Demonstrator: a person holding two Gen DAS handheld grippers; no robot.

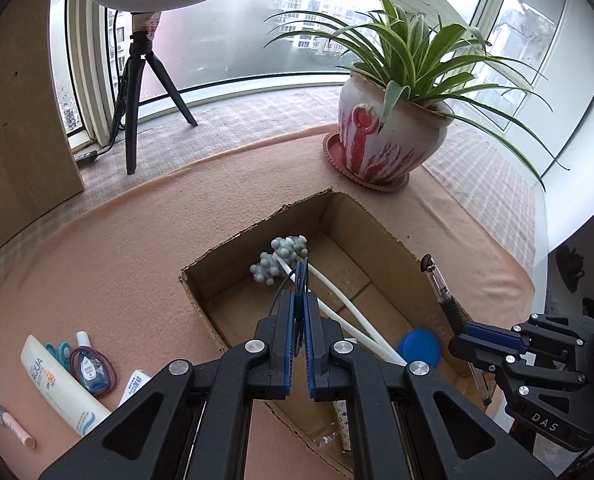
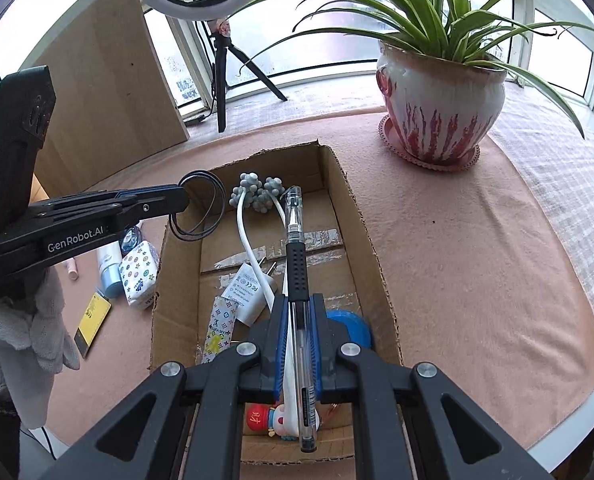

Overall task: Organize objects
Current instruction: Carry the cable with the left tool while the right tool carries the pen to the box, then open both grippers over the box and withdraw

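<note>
An open cardboard box (image 1: pixel 257 236) (image 2: pixel 345 184) sits on the peach cloth. My left gripper (image 1: pixel 301 296) (image 2: pixel 183 200) is shut on thin black elastic loops (image 1: pixel 301 276) (image 2: pixel 197 208), which hang over the box's far left corner. My right gripper (image 2: pixel 299 312) (image 1: pixel 463 334) is shut on a clear pen with a black grip (image 2: pixel 297 264) (image 1: pixel 437 280), held over the box's right part and pointing away. Inside lie a white-handled massager with grey balls (image 1: pixel 281 256) (image 2: pixel 257 192), a blue round lid (image 1: pixel 419 346) (image 2: pixel 353 328), a white charger plug (image 2: pixel 249 292) and a small figurine (image 2: pixel 273 420).
A potted spider plant (image 1: pixel 385 136) (image 2: pixel 437 96) stands behind the box to the right. A ring light tripod (image 1: pixel 137 92) and a cardboard sheet (image 2: pixel 109 80) are at the back left. Left of the box lie a sunscreen tube (image 1: pixel 57 380), a tissue pack (image 2: pixel 139 272) and small toiletries. A gloved hand (image 2: pixel 29 328) holds the left gripper.
</note>
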